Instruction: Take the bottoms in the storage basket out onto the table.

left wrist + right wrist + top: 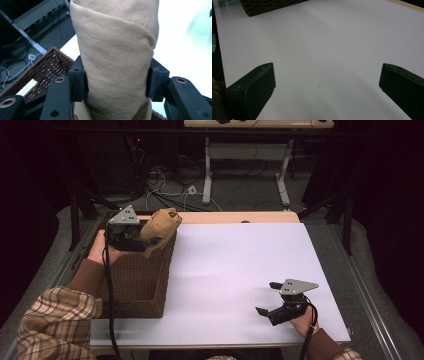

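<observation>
A rolled tan cloth is held above the right rim of a dark wicker basket at the table's left. My left gripper is shut on this cloth; in the left gripper view the tan cloth stands squeezed between both black pads, over the basket's woven wall. My right gripper hovers low over the white tabletop near the front right, jaws wide apart with nothing between them. In the right gripper view its black fingertips frame bare white surface, my right gripper open.
The white table top stretches right of the basket, with a wooden strip along its far edge. A basket corner sits far ahead of the right gripper. Cables and a desk frame lie on the floor beyond.
</observation>
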Demonstrator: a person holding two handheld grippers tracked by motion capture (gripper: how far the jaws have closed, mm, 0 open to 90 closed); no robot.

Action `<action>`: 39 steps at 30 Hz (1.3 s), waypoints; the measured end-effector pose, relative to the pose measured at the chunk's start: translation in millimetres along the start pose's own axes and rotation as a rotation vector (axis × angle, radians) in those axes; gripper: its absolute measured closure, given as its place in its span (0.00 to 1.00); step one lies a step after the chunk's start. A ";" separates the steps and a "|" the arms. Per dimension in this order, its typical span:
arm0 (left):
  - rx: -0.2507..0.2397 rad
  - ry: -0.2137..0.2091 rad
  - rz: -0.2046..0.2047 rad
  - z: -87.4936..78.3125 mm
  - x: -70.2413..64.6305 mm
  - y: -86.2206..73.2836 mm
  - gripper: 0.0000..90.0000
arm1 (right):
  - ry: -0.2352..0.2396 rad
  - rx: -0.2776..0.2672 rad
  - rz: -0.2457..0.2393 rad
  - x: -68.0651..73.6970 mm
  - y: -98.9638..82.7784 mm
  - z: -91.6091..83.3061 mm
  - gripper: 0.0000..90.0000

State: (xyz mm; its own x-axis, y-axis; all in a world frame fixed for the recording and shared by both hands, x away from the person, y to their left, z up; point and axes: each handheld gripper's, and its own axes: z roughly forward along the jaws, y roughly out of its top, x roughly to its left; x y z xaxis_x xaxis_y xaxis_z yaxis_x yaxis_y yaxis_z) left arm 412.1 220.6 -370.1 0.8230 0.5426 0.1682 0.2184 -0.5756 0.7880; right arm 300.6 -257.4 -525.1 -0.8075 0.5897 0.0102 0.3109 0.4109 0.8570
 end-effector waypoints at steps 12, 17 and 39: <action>-0.007 -0.046 0.050 18.3 -12.4 22.3 0.51 | 0.000 -0.003 0.002 -0.2 -0.3 0.1 0.00; -0.004 -0.073 0.070 28.8 -19.3 30.0 0.51 | 0.001 -0.003 0.003 -0.2 -0.4 0.2 0.00; 0.090 -0.148 0.099 75.6 -57.9 44.1 0.50 | 0.001 0.007 -0.001 -0.8 -0.5 0.5 0.00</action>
State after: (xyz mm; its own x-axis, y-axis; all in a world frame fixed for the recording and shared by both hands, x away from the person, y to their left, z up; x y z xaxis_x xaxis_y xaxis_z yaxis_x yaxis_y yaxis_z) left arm 413.7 117.5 -389.9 0.9097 0.3880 0.1482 0.1727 -0.6778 0.7147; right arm 301.3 -257.7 -525.8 -0.8081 0.5889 0.0097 0.3136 0.4163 0.8534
